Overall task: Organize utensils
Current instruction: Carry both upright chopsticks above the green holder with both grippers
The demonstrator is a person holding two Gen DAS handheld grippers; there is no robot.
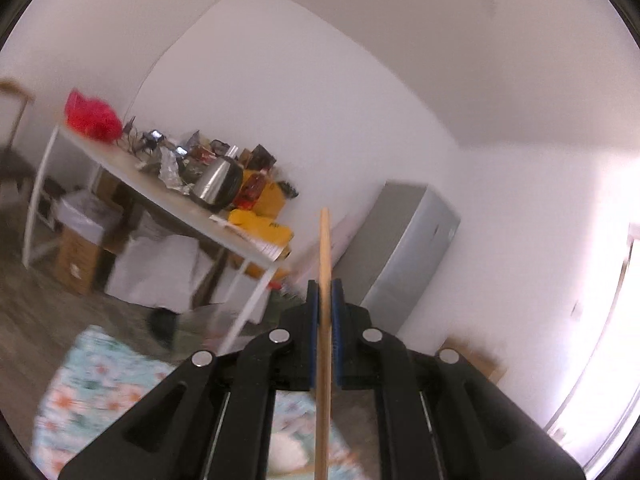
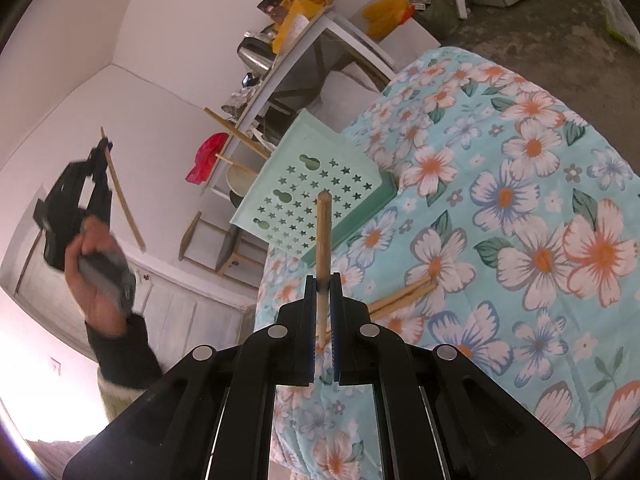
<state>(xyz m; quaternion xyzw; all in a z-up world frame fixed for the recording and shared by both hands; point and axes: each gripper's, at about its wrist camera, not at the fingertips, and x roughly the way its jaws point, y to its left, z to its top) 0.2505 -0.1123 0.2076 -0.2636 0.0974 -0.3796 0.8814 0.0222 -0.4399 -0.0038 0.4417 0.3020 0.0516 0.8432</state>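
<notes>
My left gripper (image 1: 325,292) is clamped on a thin wooden stick (image 1: 324,264), probably a chopstick, which runs straight ahead between the blue pads and pokes out past the fingertips. That camera points up and away from the work: beyond the stick I see only white walls, a grey cabinet (image 1: 408,248) ahead to the right, and ahead to the left a cluttered white table (image 1: 176,204) carrying a steel kettle (image 1: 218,186), a red bag (image 1: 90,114) and yellow packets. A blurred corner of the floral cloth (image 1: 100,384) shows below the gripper on the left.

The right wrist view gives me what the left one lacks. My right gripper (image 2: 323,284) is closed on a thicker round wooden handle (image 2: 323,232), which stands up past the fingertips. Just ahead of it sits a mint-green plastic utensil basket (image 2: 316,184) with star-shaped holes, tilted, with two wooden handles (image 2: 236,136) sticking out of its far side. Just right of the fingertips a pair of wooden chopsticks (image 2: 400,296) lies on the floral tablecloth (image 2: 520,200), which covers the table under and to the right of the gripper. Far to the left, well apart from the basket, I see the left hand (image 2: 96,264) raised against the wall, holding the other gripper with its long stick (image 2: 122,196) angled through it.

Past the cloth lie a bare grey floor (image 2: 540,12) and the same cluttered table.
</notes>
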